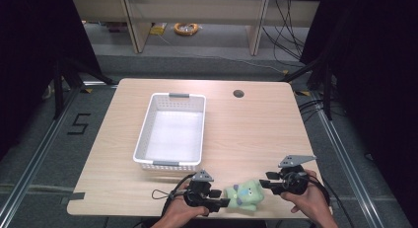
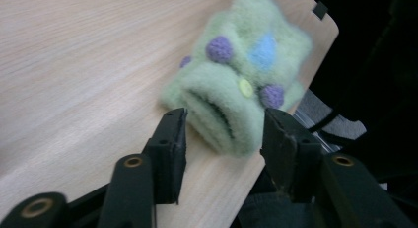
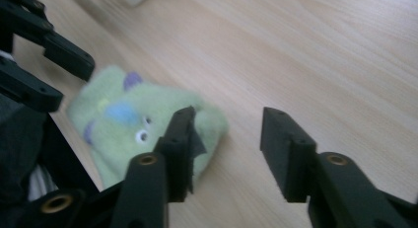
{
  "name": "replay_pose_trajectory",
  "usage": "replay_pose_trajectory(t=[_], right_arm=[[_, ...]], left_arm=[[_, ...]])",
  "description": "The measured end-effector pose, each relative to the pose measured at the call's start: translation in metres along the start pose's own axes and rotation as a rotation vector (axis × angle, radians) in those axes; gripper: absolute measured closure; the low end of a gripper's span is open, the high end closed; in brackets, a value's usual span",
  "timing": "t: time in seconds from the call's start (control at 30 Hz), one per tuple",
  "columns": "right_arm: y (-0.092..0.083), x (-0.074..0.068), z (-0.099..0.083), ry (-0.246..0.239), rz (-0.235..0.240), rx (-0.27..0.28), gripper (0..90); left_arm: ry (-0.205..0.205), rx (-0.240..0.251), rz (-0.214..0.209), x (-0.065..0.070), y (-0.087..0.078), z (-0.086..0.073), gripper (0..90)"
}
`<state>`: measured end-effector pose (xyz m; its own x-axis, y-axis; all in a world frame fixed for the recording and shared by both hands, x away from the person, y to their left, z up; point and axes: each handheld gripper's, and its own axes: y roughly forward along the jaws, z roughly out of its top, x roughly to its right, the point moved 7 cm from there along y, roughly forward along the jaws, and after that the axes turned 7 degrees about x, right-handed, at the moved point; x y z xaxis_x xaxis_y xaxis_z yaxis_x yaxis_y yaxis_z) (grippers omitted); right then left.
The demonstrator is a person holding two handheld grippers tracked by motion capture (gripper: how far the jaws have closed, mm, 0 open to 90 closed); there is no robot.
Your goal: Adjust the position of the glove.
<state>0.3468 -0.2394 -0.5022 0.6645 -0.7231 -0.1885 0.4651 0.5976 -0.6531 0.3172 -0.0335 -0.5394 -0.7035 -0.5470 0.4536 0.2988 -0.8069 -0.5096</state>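
Basket (image 1: 143,139): white, slatted, mid-table (image 1: 246,124); we find nothing in it.

Toy (image 1: 245,195): green plush with purple and blue spots, lying at the table's near edge, well apart from the basket, between our two grippers.

Left gripper (image 1: 220,204): jaws apart, the toy's end just ahead of them, unclamped.

Right gripper (image 1: 262,184): jaws apart over bare wood, the toy beside and behind one jaw, ungripped.
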Motion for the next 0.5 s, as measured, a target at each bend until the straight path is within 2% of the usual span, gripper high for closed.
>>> replay_pose_trajectory(t=[0.03, 0.07, 0.1, 0.13, 0.2, 0.27, 0.33, 0.37, 0.4, 0.43, 0.47, 0.5], right_arm=[[0.0, -0.001, 0.001, -0.008, 0.012, 0.003, 52.3], [0.003, -0.005, 0.001, 0.024, 0.016, 0.021, 50.2], [0.002, -0.006, 0.0, 0.022, 0.026, -0.006, 48.8], [0.004, -0.008, -0.001, 0.03, 0.033, -0.011, 47.0], [0.012, -0.012, -0.002, 0.06, 0.039, 0.009, 44.4], [0.015, -0.013, -0.005, 0.062, 0.05, -0.025, 43.7], [0.026, -0.013, -0.01, 0.094, 0.043, -0.028, 43.8], [0.026, -0.013, -0.01, 0.094, 0.043, -0.028, 43.8], [0.025, -0.011, -0.013, 0.085, 0.048, -0.075, 44.1], [0.028, -0.01, -0.016, 0.091, 0.043, -0.077, 43.8], [0.031, -0.009, -0.02, 0.097, 0.058, -0.095, 43.9], [0.033, -0.006, -0.023, 0.128, 0.057, -0.096, 43.9]], left_arm=[[-0.014, 0.007, 0.015, 0.0, 0.002, 0.001, 47.8], [-0.019, 0.004, 0.013, 0.0, 0.002, 0.001, 46.7], [-0.024, 0.0, 0.02, -0.001, 0.003, 0.001, 45.5], [-0.033, -0.001, 0.02, 0.0, 0.005, 0.001, 44.1], [-0.045, -0.006, 0.024, 0.0, 0.007, 0.001, 41.4], [-0.05, -0.012, 0.025, 0.001, 0.01, 0.001, 40.7], [-0.056, -0.025, 0.032, -0.001, 0.014, 0.0, 40.5], [-0.056, -0.025, 0.032, -0.001, 0.014, 0.0, 40.6], [-0.056, -0.029, 0.034, -0.003, 0.015, 0.0, 40.6], [-0.064, -0.029, 0.046, -0.004, 0.017, 0.0, 41.0], [-0.06, -0.049, 0.053, -0.005, 0.018, 0.0, 41.6], [-0.068, -0.039, 0.039, -0.006, 0.02, 0.0, 42.9]])
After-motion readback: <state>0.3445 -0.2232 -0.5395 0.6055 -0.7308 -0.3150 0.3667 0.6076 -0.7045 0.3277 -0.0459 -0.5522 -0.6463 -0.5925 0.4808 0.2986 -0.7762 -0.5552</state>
